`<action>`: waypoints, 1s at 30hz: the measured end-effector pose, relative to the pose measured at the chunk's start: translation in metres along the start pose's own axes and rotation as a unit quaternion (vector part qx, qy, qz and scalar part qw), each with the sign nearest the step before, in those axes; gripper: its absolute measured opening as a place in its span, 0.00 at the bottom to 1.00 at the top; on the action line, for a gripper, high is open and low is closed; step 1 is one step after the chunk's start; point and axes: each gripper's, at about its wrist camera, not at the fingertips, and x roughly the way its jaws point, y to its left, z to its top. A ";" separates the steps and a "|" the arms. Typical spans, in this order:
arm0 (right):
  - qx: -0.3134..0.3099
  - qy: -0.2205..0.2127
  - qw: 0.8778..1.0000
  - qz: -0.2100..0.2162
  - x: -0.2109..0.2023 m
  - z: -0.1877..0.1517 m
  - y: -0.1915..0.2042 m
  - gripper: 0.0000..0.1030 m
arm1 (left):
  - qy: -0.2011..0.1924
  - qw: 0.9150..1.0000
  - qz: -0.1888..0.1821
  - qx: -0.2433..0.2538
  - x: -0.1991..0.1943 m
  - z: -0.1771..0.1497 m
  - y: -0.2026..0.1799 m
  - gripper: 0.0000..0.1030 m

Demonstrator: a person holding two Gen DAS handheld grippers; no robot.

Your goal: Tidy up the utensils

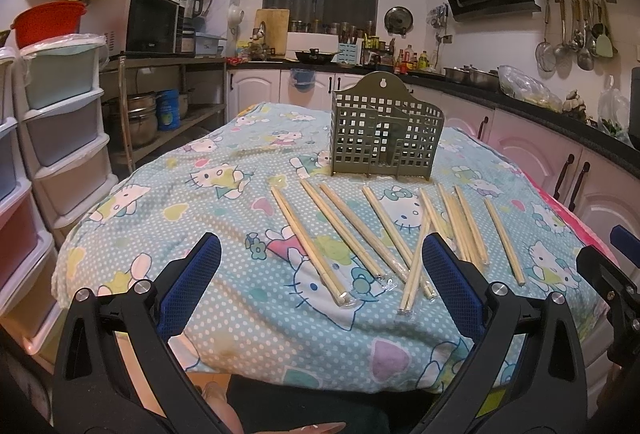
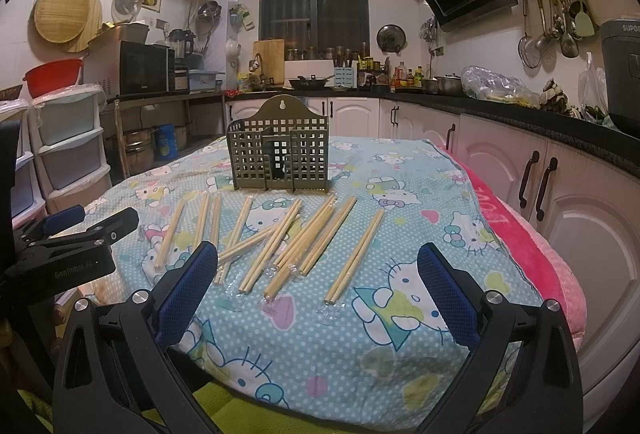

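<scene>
Several pairs of wooden chopsticks (image 1: 352,234) in clear sleeves lie spread on a Hello Kitty cloth covering the table (image 1: 200,194); they also show in the right wrist view (image 2: 280,242). A green perforated utensil holder (image 1: 382,136) stands upright behind them, also seen from the right (image 2: 280,154). My left gripper (image 1: 320,254) is open and empty, hovering over the near end of the chopsticks. My right gripper (image 2: 318,266) is open and empty, above the near chopstick ends. The left gripper's body (image 2: 72,242) shows at the left of the right wrist view.
Plastic drawer units (image 1: 60,122) stand to the left of the table. Pink cabinets (image 2: 560,202) and a dark counter run along the right. A pink blanket (image 2: 512,234) lies under the cloth at the right edge. The right gripper's body (image 1: 612,274) shows at right.
</scene>
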 end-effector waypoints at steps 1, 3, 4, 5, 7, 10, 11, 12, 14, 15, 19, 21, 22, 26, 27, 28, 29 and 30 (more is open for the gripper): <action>0.000 0.000 1.000 0.000 -0.001 0.000 0.000 0.94 | 0.000 1.000 0.000 0.000 0.000 0.000 0.000 0.90; 0.000 0.000 1.000 0.000 0.000 0.000 0.000 0.94 | 0.000 1.000 -0.001 0.000 0.000 0.000 0.000 0.90; 0.000 0.000 1.000 0.000 0.000 0.000 0.000 0.94 | 0.000 1.000 0.000 0.000 0.000 0.000 0.000 0.90; 0.000 0.000 1.000 0.000 0.000 0.000 0.000 0.94 | 0.000 1.000 0.000 -0.001 0.000 0.000 0.000 0.90; -0.001 0.001 1.000 0.001 0.000 0.000 -0.002 0.94 | 0.001 1.000 -0.002 -0.002 0.000 0.000 0.000 0.90; -0.003 0.004 1.000 0.002 0.002 -0.004 -0.003 0.94 | 0.001 1.000 0.003 -0.004 0.001 0.001 0.006 0.90; -0.005 0.004 1.000 0.003 0.002 -0.004 -0.002 0.94 | 0.002 1.000 0.004 -0.007 0.000 0.002 0.006 0.90; -0.005 0.005 1.000 0.004 0.002 -0.004 -0.002 0.94 | 0.002 1.000 0.005 -0.011 -0.002 0.002 0.006 0.90; -0.007 0.011 1.000 0.009 0.006 -0.002 0.000 0.94 | 0.003 1.000 0.003 -0.020 -0.002 0.004 0.009 0.90; -0.009 0.015 1.000 0.012 0.007 -0.001 0.001 0.94 | 0.004 1.000 0.002 -0.024 -0.002 0.004 0.012 0.90; -0.019 0.029 0.999 0.031 0.014 0.006 0.007 0.94 | 0.015 0.998 0.000 -0.053 0.003 0.005 0.031 0.90; -0.026 0.034 0.998 0.037 0.017 0.009 0.011 0.94 | 0.022 0.998 0.003 -0.065 0.006 0.007 0.039 0.90; -0.030 0.039 0.998 0.043 0.020 0.010 0.013 0.94 | 0.024 0.997 0.006 -0.068 0.008 0.008 0.043 0.90; -0.036 0.062 0.995 0.067 0.034 0.016 0.018 0.94 | 0.036 0.997 0.013 -0.072 0.016 0.013 0.052 0.90; -0.038 0.069 0.994 0.072 0.039 0.018 0.020 0.94 | 0.037 0.997 0.012 -0.073 0.017 0.013 0.056 0.90; -0.040 0.073 0.994 0.076 0.043 0.020 0.020 0.94 | 0.038 0.997 0.012 -0.073 0.020 0.015 0.060 0.90; -0.041 0.079 0.993 0.082 0.048 0.022 0.021 0.94 | 0.041 0.996 0.017 -0.074 0.022 0.018 0.063 0.90; -0.043 0.085 0.992 0.086 0.053 0.024 0.023 0.94 | 0.045 0.996 0.015 -0.077 0.025 0.020 0.066 0.90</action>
